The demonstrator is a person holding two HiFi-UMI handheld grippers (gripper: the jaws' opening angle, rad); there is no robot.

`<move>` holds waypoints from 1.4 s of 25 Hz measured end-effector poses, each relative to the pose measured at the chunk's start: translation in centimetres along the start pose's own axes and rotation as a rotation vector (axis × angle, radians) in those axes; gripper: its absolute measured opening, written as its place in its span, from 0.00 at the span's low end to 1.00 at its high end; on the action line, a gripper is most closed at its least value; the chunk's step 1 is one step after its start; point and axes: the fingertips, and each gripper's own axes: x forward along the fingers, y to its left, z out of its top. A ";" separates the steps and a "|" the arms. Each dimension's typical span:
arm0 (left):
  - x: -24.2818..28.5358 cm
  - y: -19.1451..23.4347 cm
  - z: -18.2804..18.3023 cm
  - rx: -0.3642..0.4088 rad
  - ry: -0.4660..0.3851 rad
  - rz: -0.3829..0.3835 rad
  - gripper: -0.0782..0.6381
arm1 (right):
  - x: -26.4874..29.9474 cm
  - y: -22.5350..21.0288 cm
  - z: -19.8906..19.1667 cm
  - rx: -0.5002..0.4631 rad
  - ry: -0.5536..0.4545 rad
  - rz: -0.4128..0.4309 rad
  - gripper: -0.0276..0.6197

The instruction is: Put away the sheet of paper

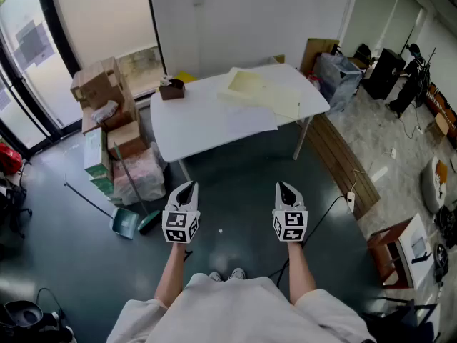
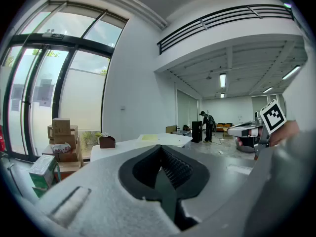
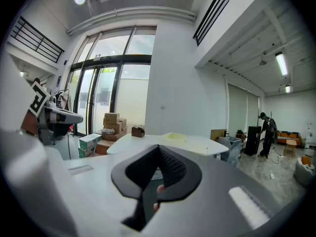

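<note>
Between the left gripper's (image 2: 162,163) black ribbed pads nothing is caught: the jaws are pressed together along one seam. The right gripper (image 3: 158,166) is the same, jaws closed tight on nothing, with a bit of the person's finger showing below the pads. Seen from the head view, both grippers sit side by side at lower centre, level with each other and apart, both aimed towards the top of the frame at a white table (image 1: 189,123) that stands well apart from them across bare dark floor.

On that table, towards its right half and near the front edge, lies a white sheet of paper (image 1: 246,118). It lies flat; its long axis seems to run along the table's length, left to right in the frame, though white on white makes its edges hard to trace. Just behind it, touching or overlapping it, are cream sheets (image 1: 260,88) set at a slant, their long axis running from upper left to lower right, one corner reaching the table's right edge. A small brown box (image 1: 171,89) stands at the table's upper left corner. Cardboard boxes (image 1: 103,95) are stacked left of the table, with a green dustpan (image 1: 125,224) on the floor below them. A wooden bench (image 1: 343,163) lies to the right.
</note>
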 end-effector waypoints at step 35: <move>7.7 -1.4 -1.8 -0.015 0.025 0.005 0.12 | 5.8 -3.8 -1.4 0.035 -0.017 0.064 0.05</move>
